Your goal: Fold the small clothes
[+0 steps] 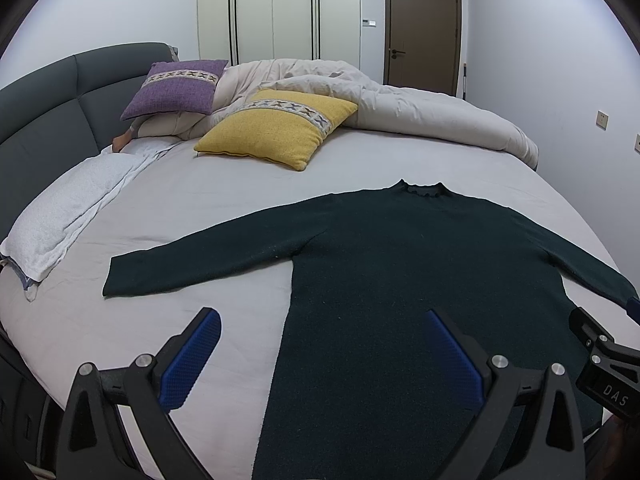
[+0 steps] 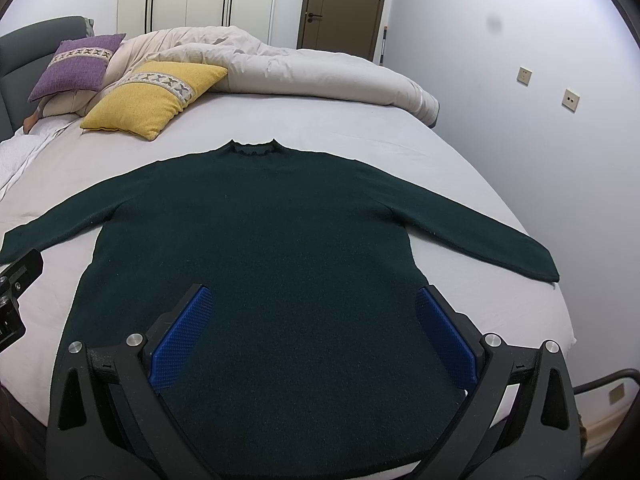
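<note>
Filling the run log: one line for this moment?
stage: pre-fold | sweater: flat on bed, sleeves spread | left gripper: open | right gripper: open

Left gripper [image 1: 322, 322] and right gripper [image 2: 314, 300], jaws wide apart, side by side.

One dark green sweater [image 2: 256, 240] lies on one bed [image 2: 460, 152], with two sleeves spread and one collar. Two cushions sit near the headboard: one purple cushion [image 1: 176, 88] and one yellow cushion [image 1: 276, 128] (each has one patterned band). There is one rumpled duvet [image 1: 420, 112] and one folded white towel [image 1: 64, 216]. Two grippers show: the left gripper [image 1: 320, 360] and the right gripper [image 2: 310, 334], each with two blue pads. One brown door [image 1: 422, 28] stands behind, and two wall sockets [image 2: 524, 75] are visible.
</note>
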